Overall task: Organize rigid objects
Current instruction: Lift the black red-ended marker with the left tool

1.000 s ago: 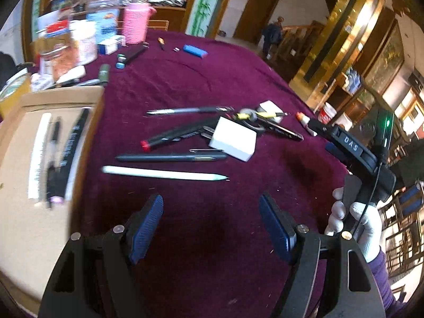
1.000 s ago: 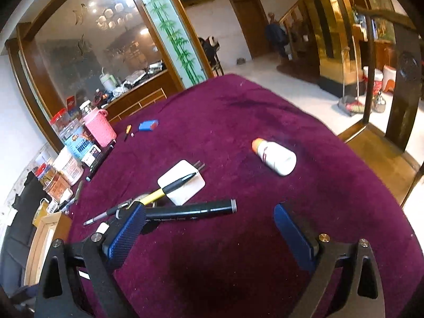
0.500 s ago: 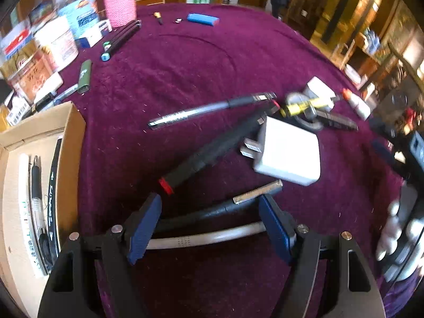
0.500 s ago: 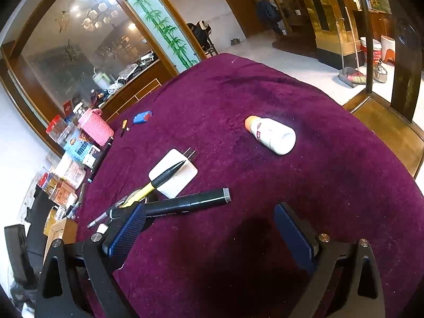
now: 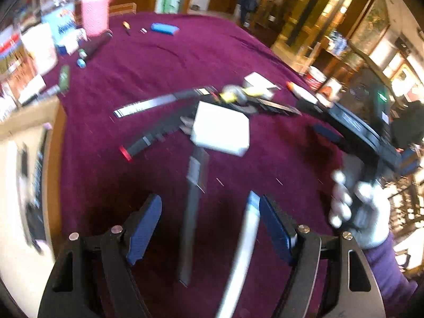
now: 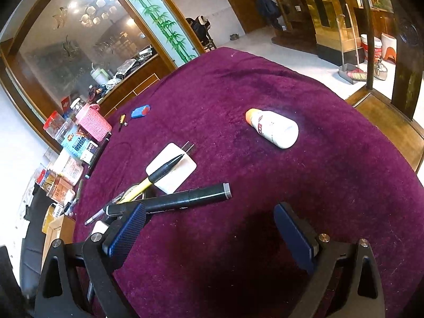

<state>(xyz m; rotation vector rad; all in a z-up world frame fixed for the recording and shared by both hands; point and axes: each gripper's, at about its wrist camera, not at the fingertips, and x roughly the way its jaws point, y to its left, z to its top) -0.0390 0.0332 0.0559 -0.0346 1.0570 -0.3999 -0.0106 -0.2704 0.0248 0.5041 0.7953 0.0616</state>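
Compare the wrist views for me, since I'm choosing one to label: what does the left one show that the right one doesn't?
Left only: white pen and dark pen between the left gripper fingers, and the cardboard tray. Right only: the whole white bottle lying down. Both: white charger, pink cup, blue lighter.

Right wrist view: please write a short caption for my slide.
Open right hand-held gripper above a purple velvet tablecloth, facing a black marker, a white plug adapter and a toppled white bottle.
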